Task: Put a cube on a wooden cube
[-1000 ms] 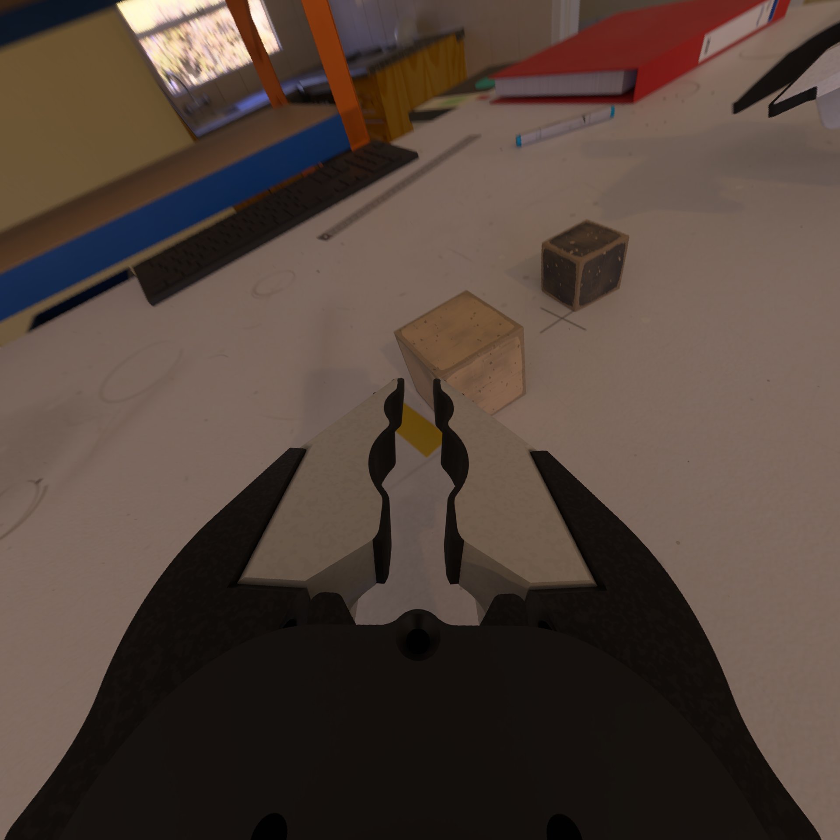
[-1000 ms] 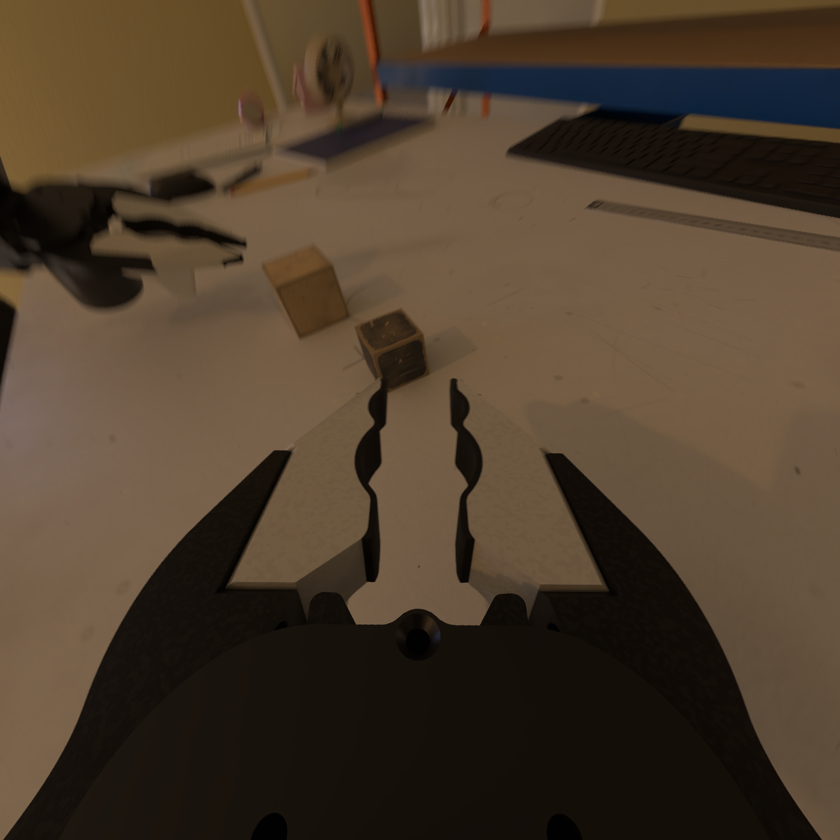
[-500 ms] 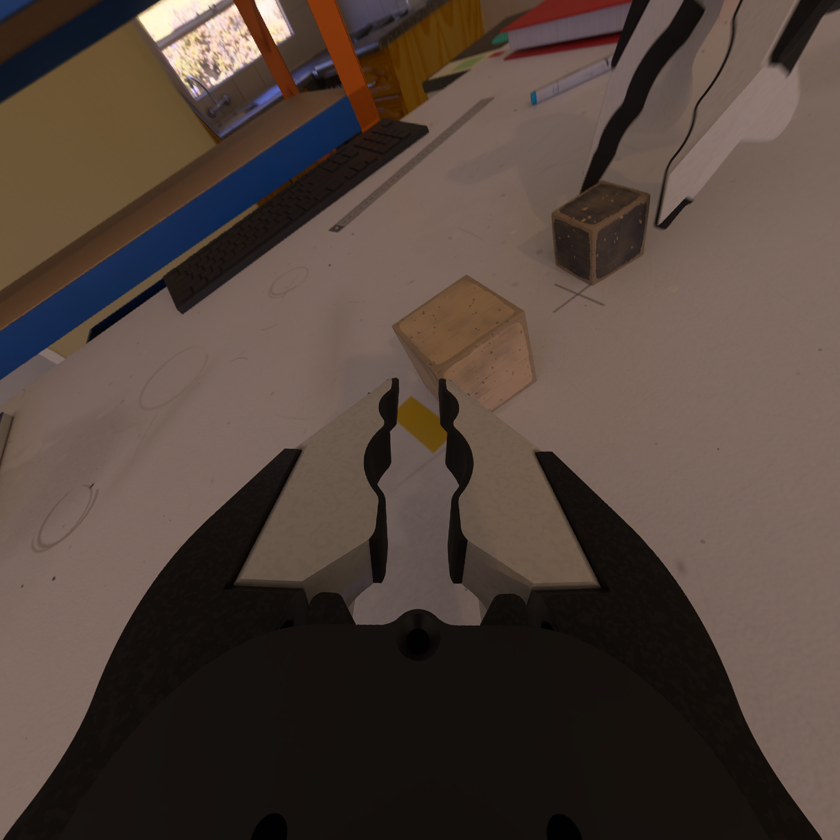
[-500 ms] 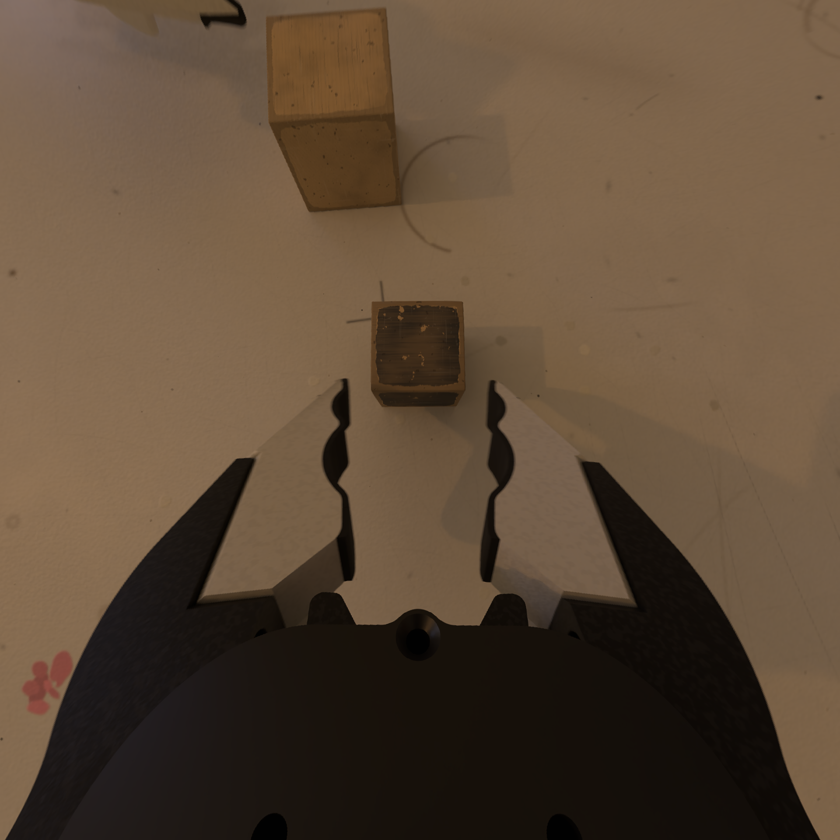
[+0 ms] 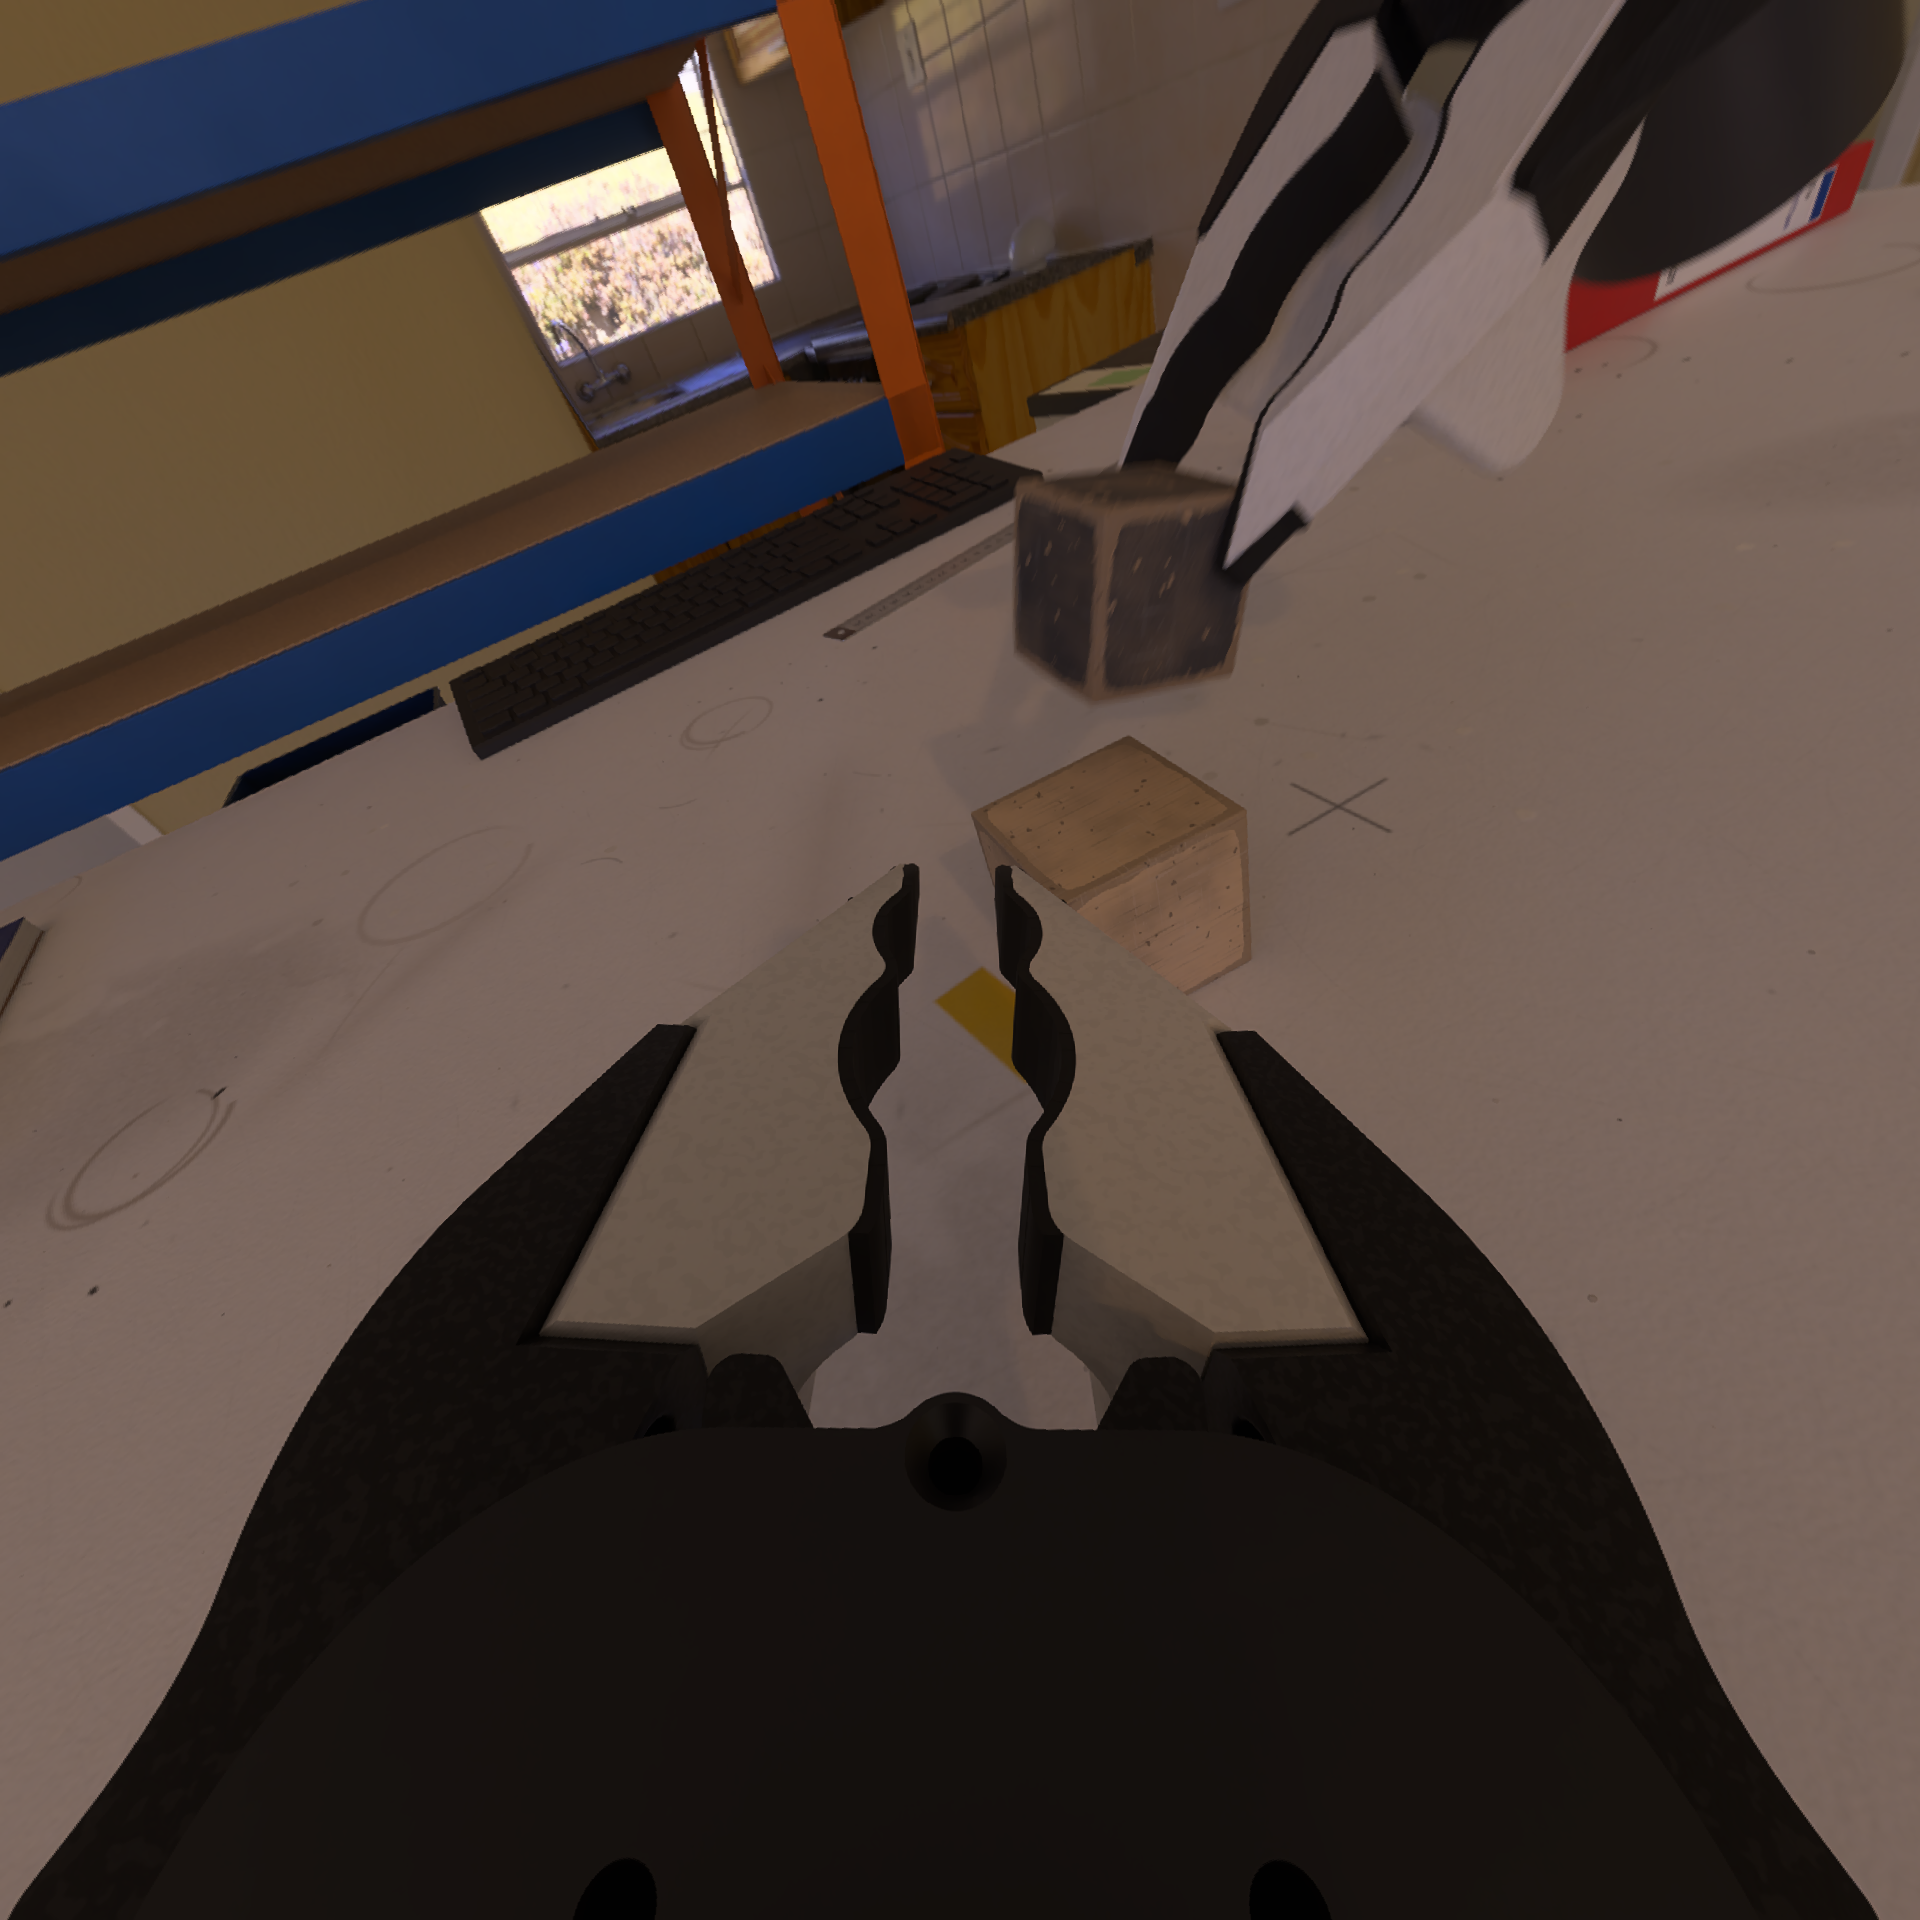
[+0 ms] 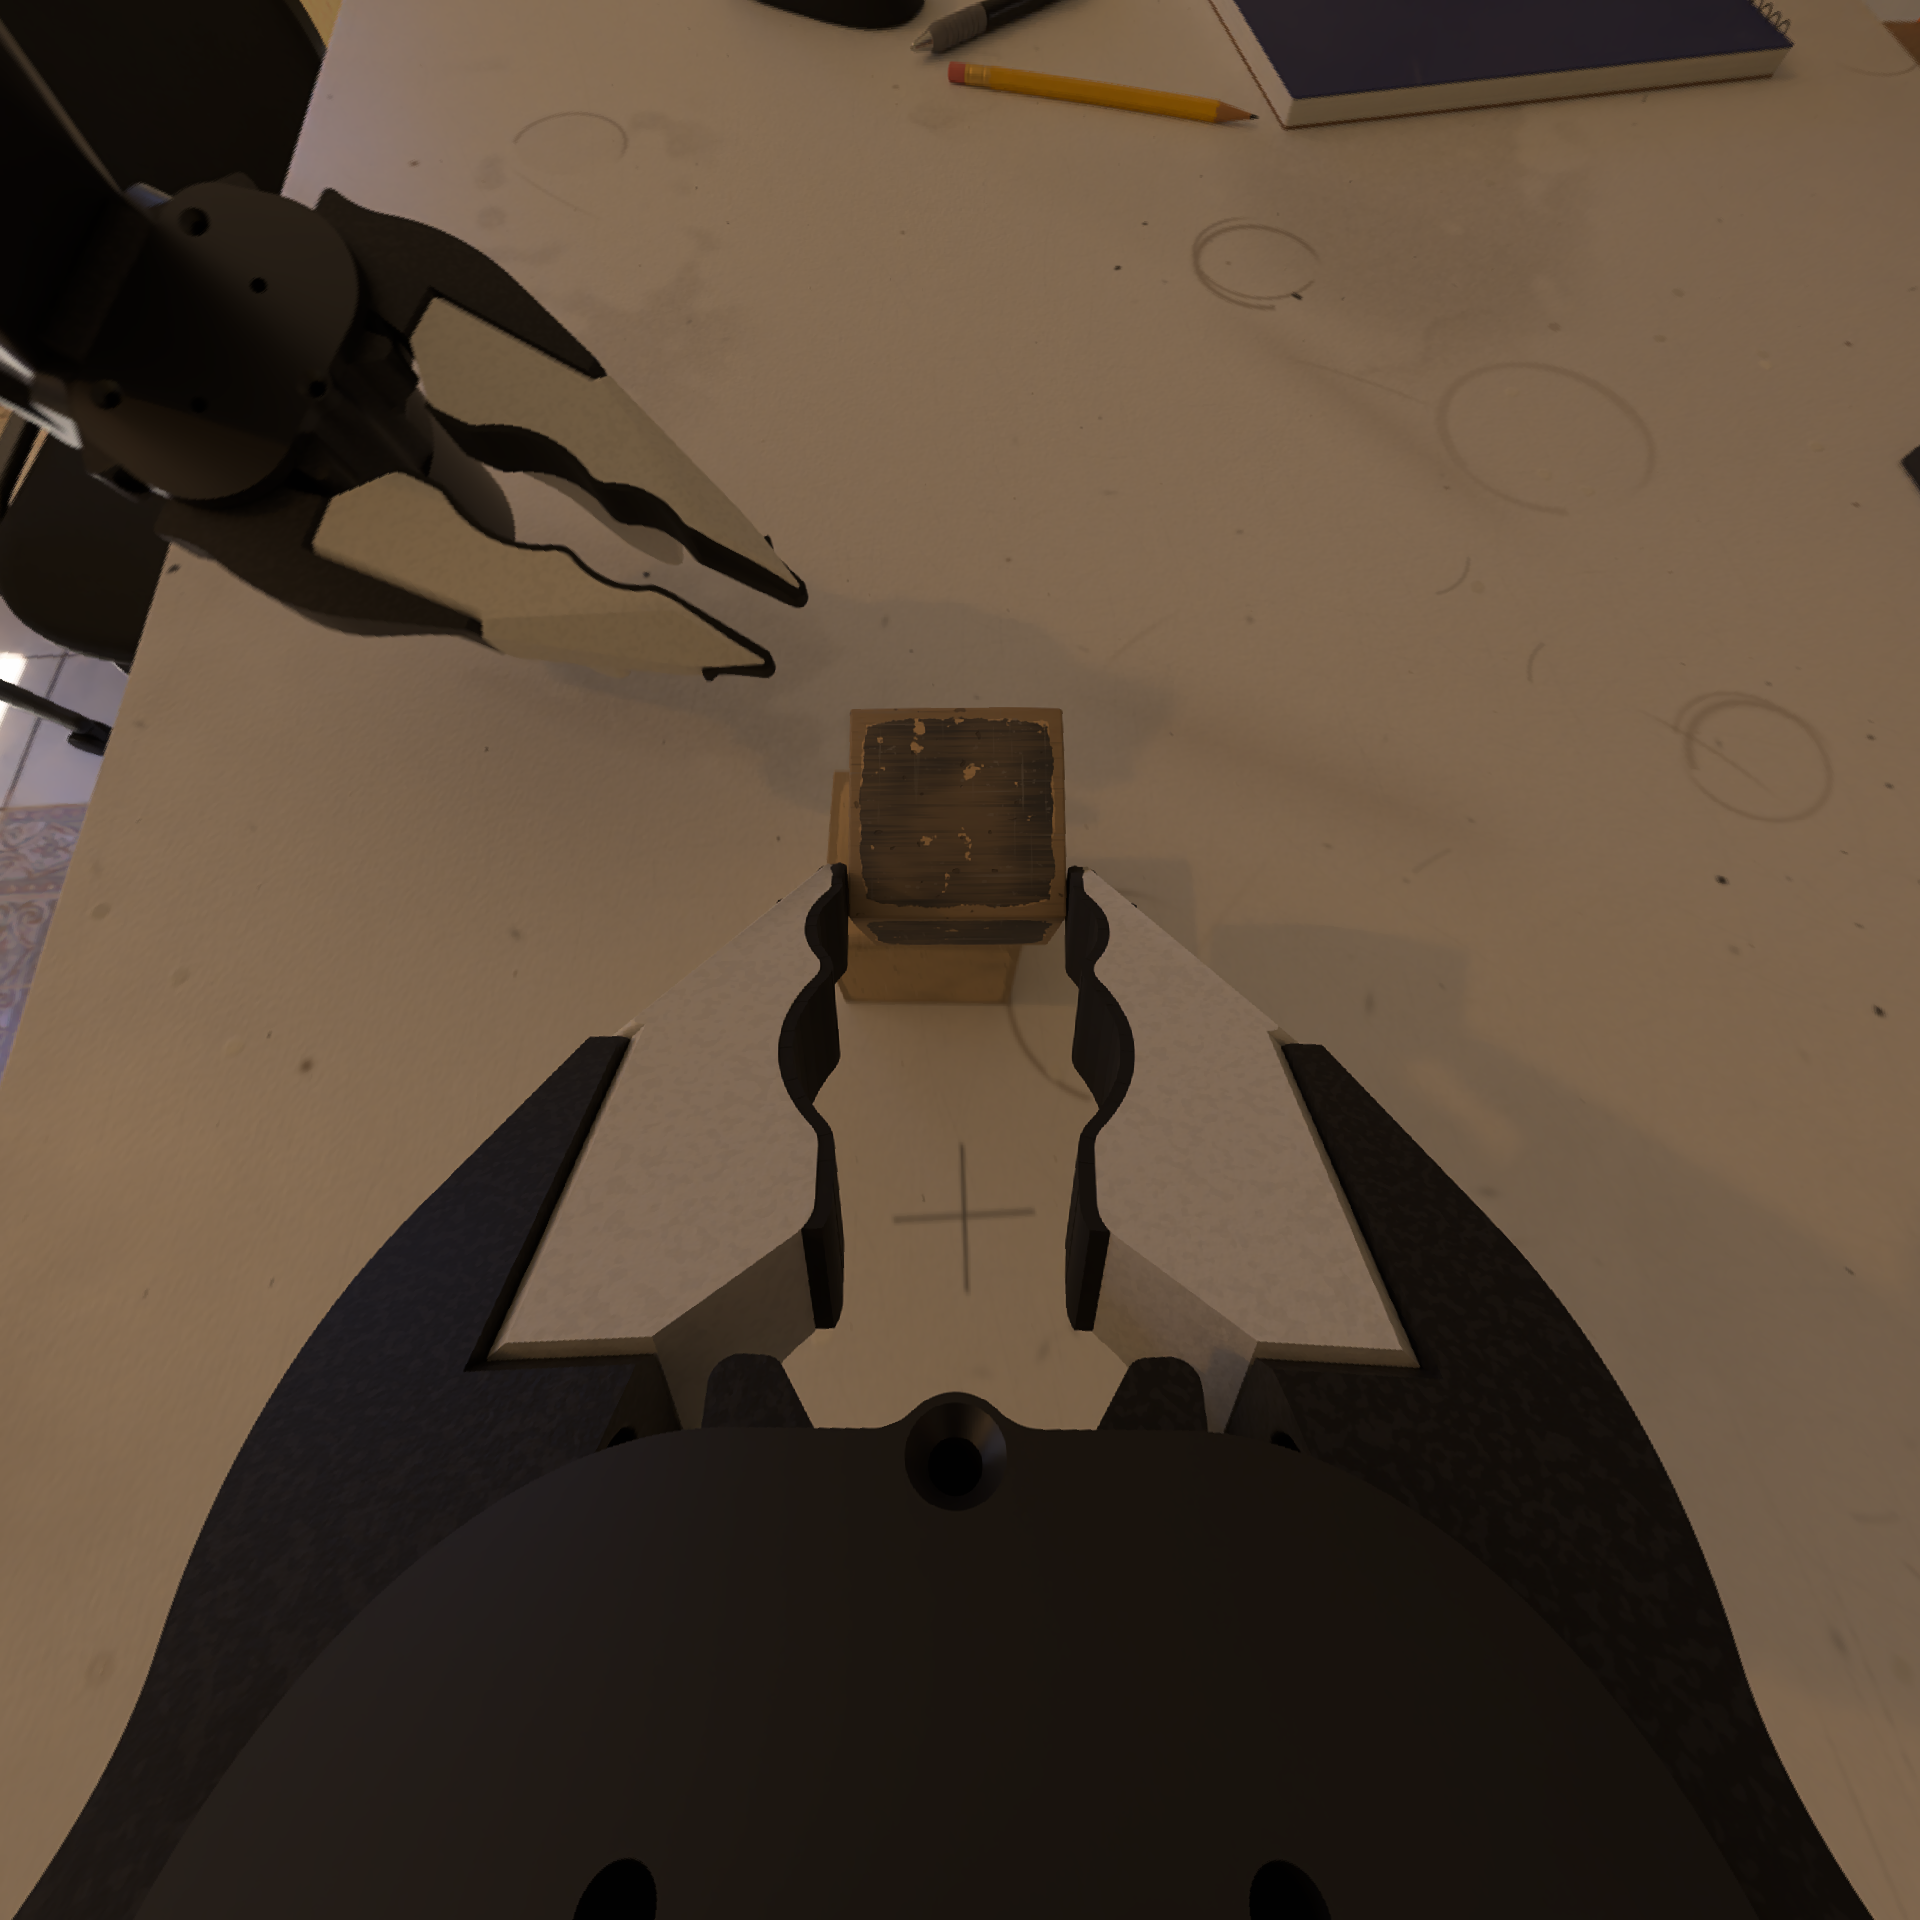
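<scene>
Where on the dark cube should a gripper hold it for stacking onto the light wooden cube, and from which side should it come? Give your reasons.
Grip the dark cube by two opposite flat side faces, coming from above. The right gripper holds it this way: fingertips on its parallel sides, underside left free. That suits lowering it flat onto the level top of the wooden cube, which stands on the table below it.

In the left wrist view the dark cube (image 5: 1127, 582) and the right gripper (image 5: 1195, 509) are motion-blurred, and that gripper's body runs off the top edge. From the right wrist view the dark cube (image 6: 956, 821) covers most of the wooden cube (image 6: 925, 971), so whether they touch cannot be told. The notebook (image 6: 1507, 47) is cut by the top edge; the binder (image 5: 1714, 249) is mostly hidden.
</scene>
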Tool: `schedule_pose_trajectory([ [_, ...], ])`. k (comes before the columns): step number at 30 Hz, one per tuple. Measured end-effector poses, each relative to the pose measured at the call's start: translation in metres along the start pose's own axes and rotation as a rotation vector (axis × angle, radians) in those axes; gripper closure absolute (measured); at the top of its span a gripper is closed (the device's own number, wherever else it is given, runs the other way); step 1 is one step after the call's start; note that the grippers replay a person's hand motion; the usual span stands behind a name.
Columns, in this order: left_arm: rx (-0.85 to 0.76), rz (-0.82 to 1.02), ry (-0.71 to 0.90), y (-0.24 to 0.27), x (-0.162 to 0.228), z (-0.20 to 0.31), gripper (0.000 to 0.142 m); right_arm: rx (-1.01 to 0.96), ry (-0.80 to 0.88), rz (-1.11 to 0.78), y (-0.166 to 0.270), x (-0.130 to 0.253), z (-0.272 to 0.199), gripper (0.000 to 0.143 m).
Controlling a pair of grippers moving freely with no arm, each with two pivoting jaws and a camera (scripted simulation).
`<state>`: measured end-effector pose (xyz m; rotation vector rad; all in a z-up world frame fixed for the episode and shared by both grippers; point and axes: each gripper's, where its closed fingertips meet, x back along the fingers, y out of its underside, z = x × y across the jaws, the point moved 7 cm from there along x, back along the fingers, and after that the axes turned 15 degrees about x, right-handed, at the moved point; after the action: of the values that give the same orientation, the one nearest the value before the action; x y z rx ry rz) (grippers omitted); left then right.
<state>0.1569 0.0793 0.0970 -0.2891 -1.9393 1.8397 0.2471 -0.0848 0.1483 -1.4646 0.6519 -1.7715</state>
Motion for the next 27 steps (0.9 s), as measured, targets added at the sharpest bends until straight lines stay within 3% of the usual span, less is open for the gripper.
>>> schedule_pose_trajectory([
  [5,0.022,0.04,0.002,-0.002,0.004,-0.002,0.128,-0.009,-0.005,-0.06,0.002,-0.032,-0.009,0.101],
  [27,0.016,0.027,0.03,-0.001,0.004,0.0,0.129,0.007,-0.021,-0.079,0.001,-0.033,-0.009,0.101],
])
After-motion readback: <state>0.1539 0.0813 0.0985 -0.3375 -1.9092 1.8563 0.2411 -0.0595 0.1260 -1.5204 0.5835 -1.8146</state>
